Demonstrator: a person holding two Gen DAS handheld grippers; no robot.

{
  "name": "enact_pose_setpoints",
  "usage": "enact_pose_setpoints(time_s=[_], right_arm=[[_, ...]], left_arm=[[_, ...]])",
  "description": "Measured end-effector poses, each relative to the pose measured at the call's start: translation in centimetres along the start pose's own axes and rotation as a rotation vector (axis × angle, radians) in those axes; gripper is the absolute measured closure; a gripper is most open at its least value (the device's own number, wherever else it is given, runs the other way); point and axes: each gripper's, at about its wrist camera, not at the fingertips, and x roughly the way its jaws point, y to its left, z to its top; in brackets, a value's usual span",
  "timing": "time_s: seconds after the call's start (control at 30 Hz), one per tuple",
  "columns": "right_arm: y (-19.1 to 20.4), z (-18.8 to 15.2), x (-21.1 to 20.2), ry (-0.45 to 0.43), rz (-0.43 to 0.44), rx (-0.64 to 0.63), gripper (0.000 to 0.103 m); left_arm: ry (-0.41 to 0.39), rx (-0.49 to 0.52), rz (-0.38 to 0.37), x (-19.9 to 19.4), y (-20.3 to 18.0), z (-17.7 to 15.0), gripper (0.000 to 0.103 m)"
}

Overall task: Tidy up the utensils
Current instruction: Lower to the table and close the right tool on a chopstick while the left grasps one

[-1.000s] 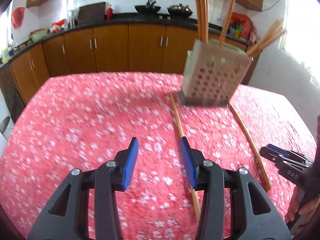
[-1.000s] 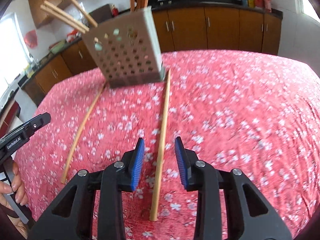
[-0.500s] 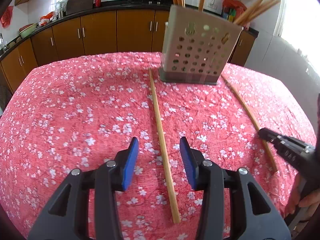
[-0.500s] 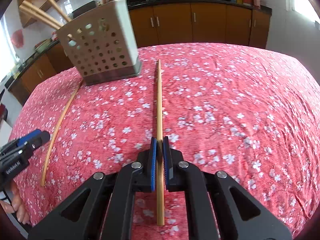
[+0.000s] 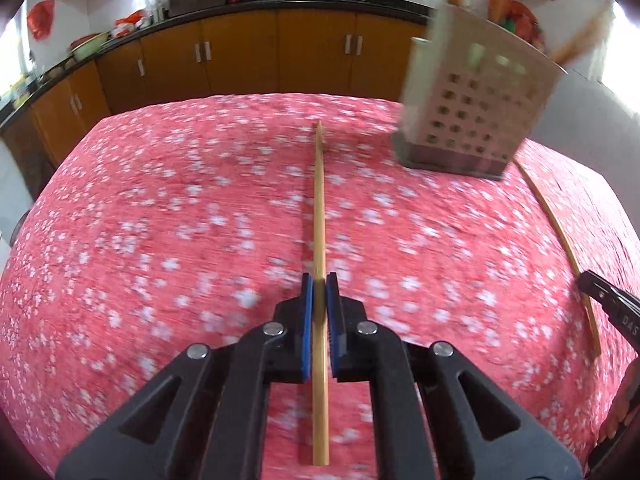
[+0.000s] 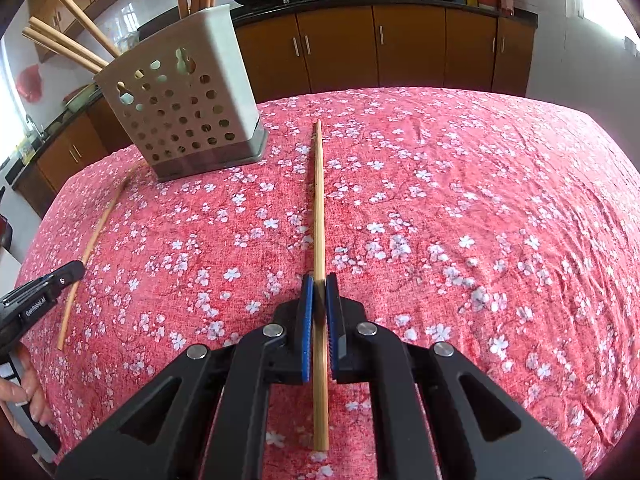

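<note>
A: The left gripper (image 5: 319, 292) is clenched on the long, slim, pale left bamboo chopstick (image 5: 319, 200), and the right gripper (image 6: 319, 292) is clamped on the matching right bamboo chopstick (image 6: 319, 200); each stick runs forward between its blue ribbed pads towards the pale grey, square, perforated plastic holder (image 6: 180, 108), one on each side of it.

B: Are they off the red cloth with white blossoms (image 6: 480, 200)?

A: I cannot tell; they look about level with it; the left view is blurred.

B: How would you finish well?

A: Both grips sit near the back end, so most of each stick hangs out front and could pivot; I would keep the squeeze firm, raise the tips high, clear the holder's rim, then lower them point-down into the open top.

B: Anything in the way?

A: The splayed wooden chopsticks (image 6: 76, 28) already inside lean outward (some stand nearly upright); I would aim for a gap between them; the sticks are smooth, rigid and round, so they would probably roll if dropped on that crinkled fabric.
</note>
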Motion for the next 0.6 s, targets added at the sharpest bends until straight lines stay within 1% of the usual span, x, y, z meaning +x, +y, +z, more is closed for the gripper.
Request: enact_pose_setpoints(time_s=[0.13,0.2,0.27,0.33,0.6], right_arm=[[0.1,0.7,0.6,-0.001,-0.019,-0.009,0.096],[0.2,0.9,0.8,-0.001,-0.027,-0.013,0.095],[0.3,1.1,1.1,-0.001,-0.031,-0.021,0.095],[0.3,1.3,1.3,-0.004,-0.033,-0.026,0.095],[0.3,1.6,2.0,-0.005,-0.021,-0.016,0.095]], left_arm=[[-0.001,-0.017,0.005,0.3,1.6,0.6,0.092],[-0.007,-0.014,0.002,0.3,1.7,0.7,0.088],[-0.009,-0.006,-0.007,0.3,1.7,0.8,0.081],[-0.008,0.006,-0.012,0.4,1.5,0.9,0.078],[-0.012,-0.025,-0.049,0.4,1.5,0.5,0.077]])
